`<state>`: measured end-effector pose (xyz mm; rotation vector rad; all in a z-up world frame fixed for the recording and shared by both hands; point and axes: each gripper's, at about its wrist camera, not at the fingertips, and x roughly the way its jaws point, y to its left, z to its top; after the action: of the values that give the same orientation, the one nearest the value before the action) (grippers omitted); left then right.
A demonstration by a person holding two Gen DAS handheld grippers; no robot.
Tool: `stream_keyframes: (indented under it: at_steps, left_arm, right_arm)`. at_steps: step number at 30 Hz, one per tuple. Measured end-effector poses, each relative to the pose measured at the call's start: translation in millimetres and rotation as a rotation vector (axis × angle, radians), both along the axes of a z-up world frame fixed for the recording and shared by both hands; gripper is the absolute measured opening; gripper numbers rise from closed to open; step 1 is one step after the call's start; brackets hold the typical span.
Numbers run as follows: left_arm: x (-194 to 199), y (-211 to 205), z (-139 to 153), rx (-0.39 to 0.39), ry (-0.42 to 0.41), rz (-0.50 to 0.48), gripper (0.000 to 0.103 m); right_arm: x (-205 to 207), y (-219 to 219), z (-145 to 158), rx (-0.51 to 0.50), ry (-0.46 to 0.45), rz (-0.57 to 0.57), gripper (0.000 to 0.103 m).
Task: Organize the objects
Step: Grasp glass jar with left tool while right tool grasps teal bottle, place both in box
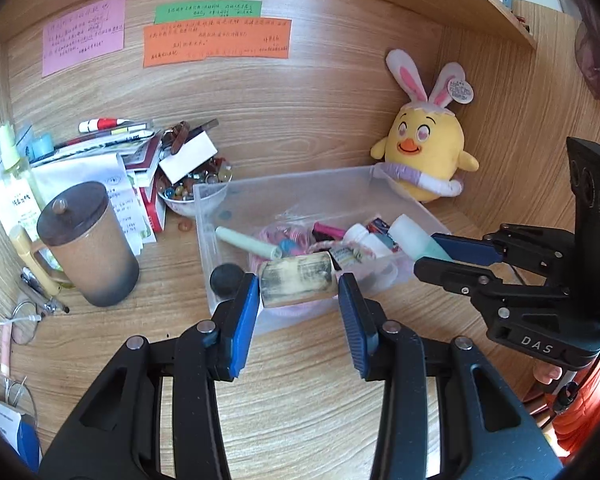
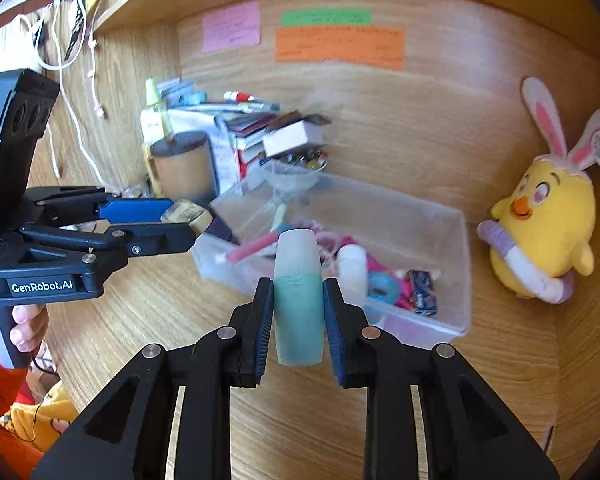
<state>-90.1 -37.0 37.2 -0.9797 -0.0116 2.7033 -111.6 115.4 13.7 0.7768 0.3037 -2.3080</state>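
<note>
Two grippers, each carrying one item above the desk in front of the bin point(image 1: 208, 216). At left, the left gripper point(image 1: 299, 312) holds a roll point(image 1: 298, 283), a short cream cylinder with dark smudges, crosswise between its blue pads point(image 1: 244, 320); we see the left pad touching one flat end, while the right pad appears to stand just off the other, so we cannot tell how firmly it is clamped. We judge the roll light and stiff, best taken end to end as here, since its curved side could turn in the grip. At right, the right gripper point(image 2: 298, 320) has its jaws closed on a bottle point(image 2: 299, 300), teal below and white-capped, pointing away from the camera over the bin's near wall. We judge the bottle smooth, slippery and slightly yielding; the mid-body hold below the cap looks sound. The bin already holds small bottles, a pen and packets.
</note>
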Motion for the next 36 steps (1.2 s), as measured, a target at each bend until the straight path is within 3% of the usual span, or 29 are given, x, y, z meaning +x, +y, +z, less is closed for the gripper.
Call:
stream_keyframes:
  at_steps: [12,22,32,36]
  left_arm:
    - [-39,6,4,0.004,-0.028,0.045,0.04]
    - [-72,13,-22,0.012,-0.121,0.026,0.04]
    - [-79,21,-28,-0.024,-0.116,0.024,0.041]
    - [-75,21,-24,-0.021,-0.1,0.021,0.046]
  right_arm:
    - [-59,17,2,-0.009,-0.007,-0.145,0.023]
    - [-86,12,-27,-0.02,-0.11,-0.141,0.023]
    - [-92,3,-41,0.037,-0.134,-0.137,0.023]
    - [-89,7,-36,0.015,-0.137,-0.134,0.031]
